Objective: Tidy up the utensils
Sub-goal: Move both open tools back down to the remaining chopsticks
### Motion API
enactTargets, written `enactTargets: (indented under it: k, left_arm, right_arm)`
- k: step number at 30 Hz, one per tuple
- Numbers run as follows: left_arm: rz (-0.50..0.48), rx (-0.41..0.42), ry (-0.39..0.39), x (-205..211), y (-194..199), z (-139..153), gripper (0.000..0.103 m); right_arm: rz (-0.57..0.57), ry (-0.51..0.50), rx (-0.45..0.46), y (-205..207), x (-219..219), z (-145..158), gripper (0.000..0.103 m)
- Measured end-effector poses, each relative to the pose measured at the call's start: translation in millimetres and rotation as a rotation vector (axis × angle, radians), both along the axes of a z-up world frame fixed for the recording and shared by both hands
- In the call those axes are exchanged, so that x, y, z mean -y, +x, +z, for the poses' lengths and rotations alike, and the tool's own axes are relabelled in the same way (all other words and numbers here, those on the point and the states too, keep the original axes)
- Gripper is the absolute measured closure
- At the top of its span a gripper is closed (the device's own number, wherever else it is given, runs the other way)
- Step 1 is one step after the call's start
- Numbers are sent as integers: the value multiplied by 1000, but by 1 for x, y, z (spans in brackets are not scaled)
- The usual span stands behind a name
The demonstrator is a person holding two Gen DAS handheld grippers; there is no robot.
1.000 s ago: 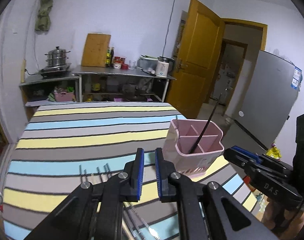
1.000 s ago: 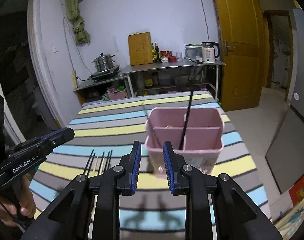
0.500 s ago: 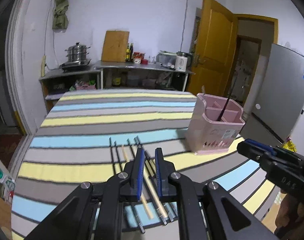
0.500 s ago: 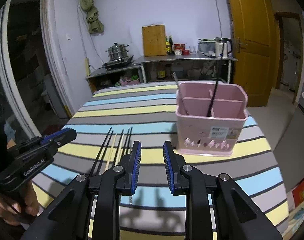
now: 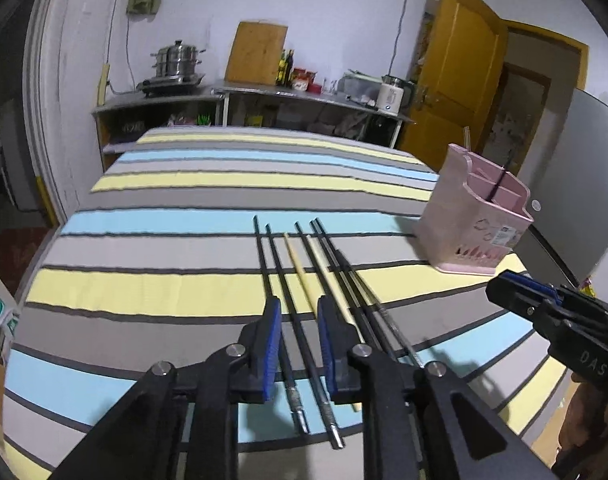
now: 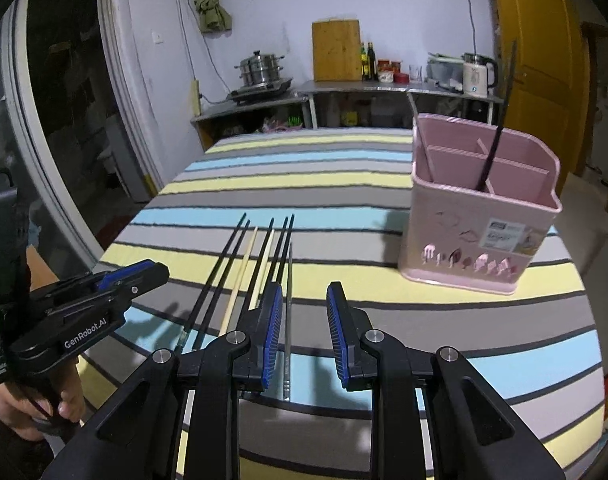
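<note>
From the left view, the left hand-held gripper (image 5: 298,334) was opening above the chopsticks (image 5: 304,280), pinching nothing. They lay in a row on the striped worktop (image 5: 164,292).

From the right view, the right hand-held gripper (image 6: 304,320) stood slightly spread, empty. The pink holder (image 6: 480,216) held only two sticks, so most work was left.
</note>
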State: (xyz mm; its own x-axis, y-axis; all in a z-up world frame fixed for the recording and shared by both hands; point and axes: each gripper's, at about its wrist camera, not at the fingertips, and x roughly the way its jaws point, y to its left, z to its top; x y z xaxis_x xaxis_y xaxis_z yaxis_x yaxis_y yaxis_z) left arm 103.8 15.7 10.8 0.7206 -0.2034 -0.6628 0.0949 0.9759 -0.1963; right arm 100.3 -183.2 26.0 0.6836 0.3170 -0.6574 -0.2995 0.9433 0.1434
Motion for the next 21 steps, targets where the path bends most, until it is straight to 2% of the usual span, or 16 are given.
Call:
enactTargets:
  k: [10,21]
  left_arm:
    - [19,-98,-3,-12,46,-34,83]
    - [-3,-155,10,-5,80,-53,83]
  right_arm:
    - [38,-11,-105,39,-16,-40,79]
    - [90,-33,-179,82,-39,-73,80]
